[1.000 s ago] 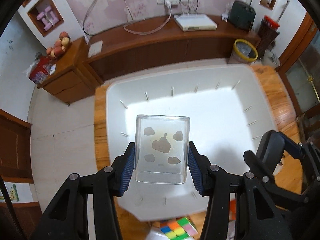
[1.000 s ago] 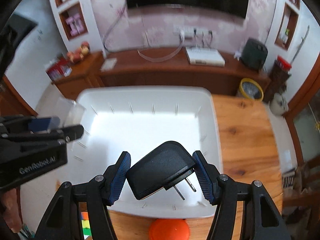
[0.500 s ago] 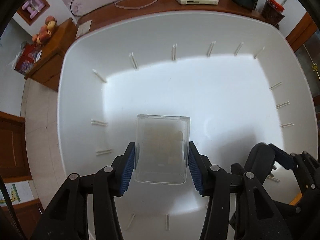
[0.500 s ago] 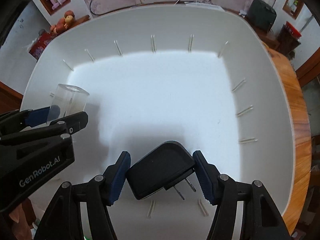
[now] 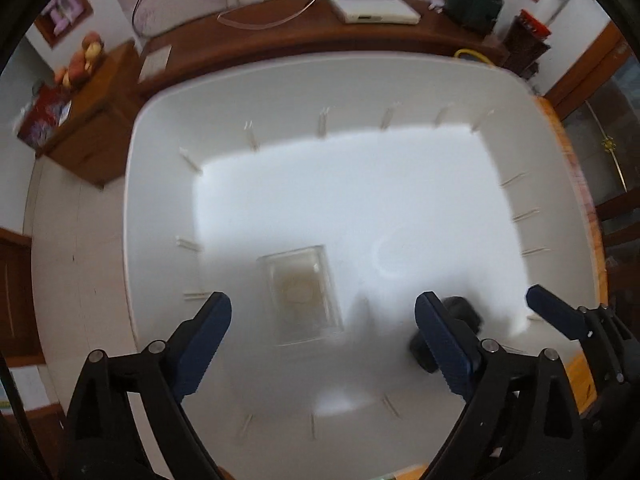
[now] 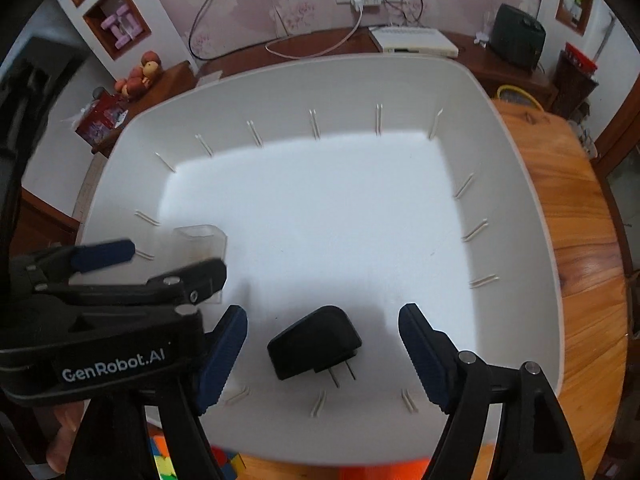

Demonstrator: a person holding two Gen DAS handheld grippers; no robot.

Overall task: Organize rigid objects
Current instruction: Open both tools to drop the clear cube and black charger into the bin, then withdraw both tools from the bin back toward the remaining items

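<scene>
"genrobot.ai" in white on left gripper (image 6: 168, 260) body

1. My left wrist camera rides on my left gripper (image 5: 322, 320) and looks steeply down along its fingers, close above the white bin (image 5: 160, 200).
2. My right wrist camera sits on my right gripper (image 6: 322, 342), also tilted steeply down over the bin (image 6: 520, 200), just as near.
3. Both views face the wooden sideboard (image 5: 280, 44) (image 6: 320, 40) at the far wall.
4. They share the bin floor, the clear box (image 5: 302, 292) (image 6: 200, 240) and the black plug adapter (image 5: 464, 312) (image 6: 314, 342); each view catches the other gripper at its edge.
</scene>
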